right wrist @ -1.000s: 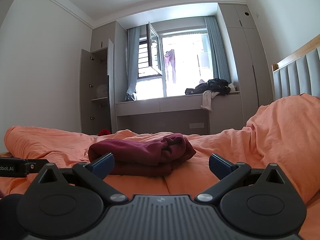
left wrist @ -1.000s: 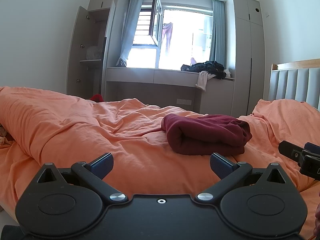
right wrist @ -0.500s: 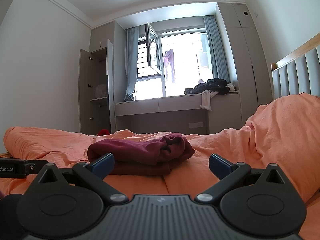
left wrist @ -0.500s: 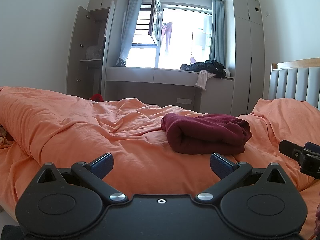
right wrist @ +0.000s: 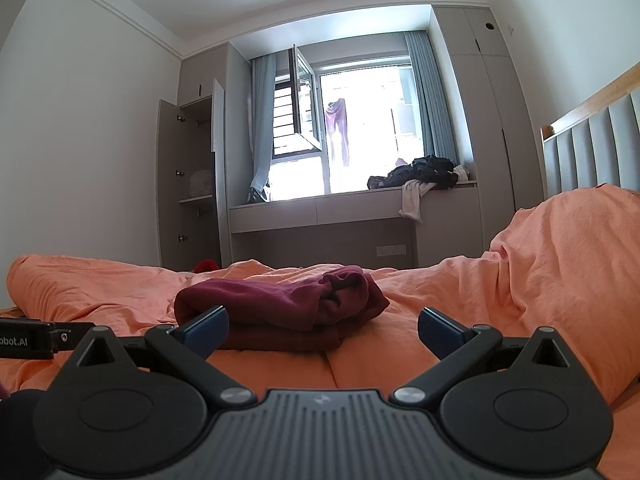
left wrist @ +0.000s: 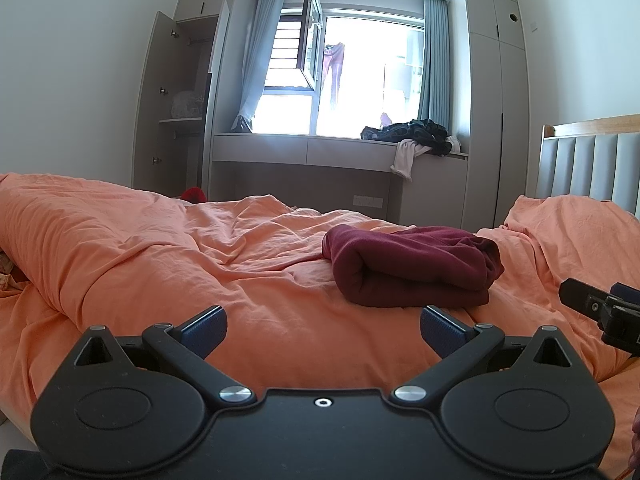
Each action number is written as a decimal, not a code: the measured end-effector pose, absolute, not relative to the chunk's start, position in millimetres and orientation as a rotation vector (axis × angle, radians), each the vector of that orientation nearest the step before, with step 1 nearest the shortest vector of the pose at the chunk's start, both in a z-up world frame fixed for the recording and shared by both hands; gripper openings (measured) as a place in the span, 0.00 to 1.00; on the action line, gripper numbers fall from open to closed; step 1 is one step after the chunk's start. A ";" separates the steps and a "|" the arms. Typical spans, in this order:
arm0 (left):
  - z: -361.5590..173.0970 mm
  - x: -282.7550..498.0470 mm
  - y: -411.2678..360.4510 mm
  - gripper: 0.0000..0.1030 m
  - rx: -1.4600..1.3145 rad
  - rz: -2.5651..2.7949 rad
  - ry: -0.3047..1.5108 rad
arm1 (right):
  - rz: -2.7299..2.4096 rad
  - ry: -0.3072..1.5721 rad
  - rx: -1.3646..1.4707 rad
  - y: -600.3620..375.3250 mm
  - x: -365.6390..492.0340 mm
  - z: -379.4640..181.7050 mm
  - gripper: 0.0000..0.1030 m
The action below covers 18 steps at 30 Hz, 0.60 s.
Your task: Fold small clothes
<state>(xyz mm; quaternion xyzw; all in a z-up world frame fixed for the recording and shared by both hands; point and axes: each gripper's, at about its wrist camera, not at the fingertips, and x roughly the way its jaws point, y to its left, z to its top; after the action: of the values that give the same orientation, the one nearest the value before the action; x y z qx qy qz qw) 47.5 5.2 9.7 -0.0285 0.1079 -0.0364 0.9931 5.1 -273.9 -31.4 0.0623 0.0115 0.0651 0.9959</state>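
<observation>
Garments on bed: one maroon folded garment (left wrist: 412, 270), lying on the orange duvet (left wrist: 160, 248), ahead of both grippers and touched by neither.
Left gripper (left wrist: 322, 330): one; two blue-padded fingers (left wrist: 204, 326) spread wide, nothing held.
Right gripper (right wrist: 322, 330): one; two fingers (right wrist: 438, 330) equally wide apart, nothing held.
Window bench: one dark clothes pile (right wrist: 416, 176), one pale cloth (right wrist: 412, 200) hanging over the edge.
Window: one purple garment (right wrist: 340, 132) hung outside.
Headboard (left wrist: 588, 164): one, grey, padded.
</observation>
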 end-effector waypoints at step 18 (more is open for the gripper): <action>10.3 47.4 4.7 1.00 -0.056 -0.072 0.217 | 0.134 0.032 0.130 -273.5 5.9 -32.5 1.00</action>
<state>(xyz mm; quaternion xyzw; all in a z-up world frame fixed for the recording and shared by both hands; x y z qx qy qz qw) 47.4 4.7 10.3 -0.0278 0.1080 -0.0362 0.9931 5.9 -273.5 -32.5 0.0650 0.0158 0.0668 0.9955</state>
